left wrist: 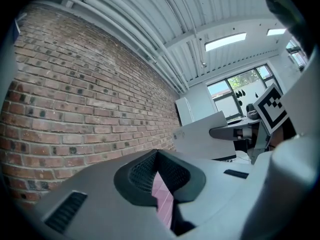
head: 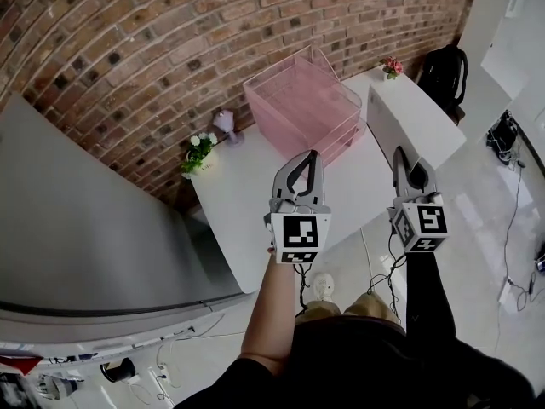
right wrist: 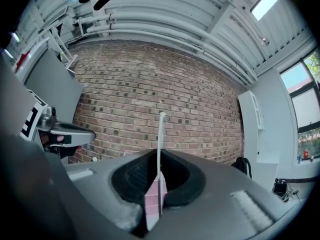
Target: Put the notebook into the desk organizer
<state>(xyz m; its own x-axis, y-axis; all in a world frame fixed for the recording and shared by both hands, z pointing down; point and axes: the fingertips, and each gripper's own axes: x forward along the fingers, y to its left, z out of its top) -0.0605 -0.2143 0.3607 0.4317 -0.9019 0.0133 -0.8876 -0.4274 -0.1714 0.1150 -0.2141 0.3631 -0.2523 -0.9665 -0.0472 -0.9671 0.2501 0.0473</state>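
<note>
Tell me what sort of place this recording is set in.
Probably an office or lab workspace: a white desk stands against a brick wall, with ceiling strip lights overhead.

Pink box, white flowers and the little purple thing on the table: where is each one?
pink box [head: 300, 102]: head view, on its see-through side wall.
white flowers [head: 198, 149]: head view, on the middle of the leafy bunch.
purple thing [head: 226, 123]: head view, on its rounded top.

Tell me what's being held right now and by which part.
The right gripper pinches a thin pink-checked notebook, seen edge-on, by its lower part; the left gripper looks shut and empty.
</note>
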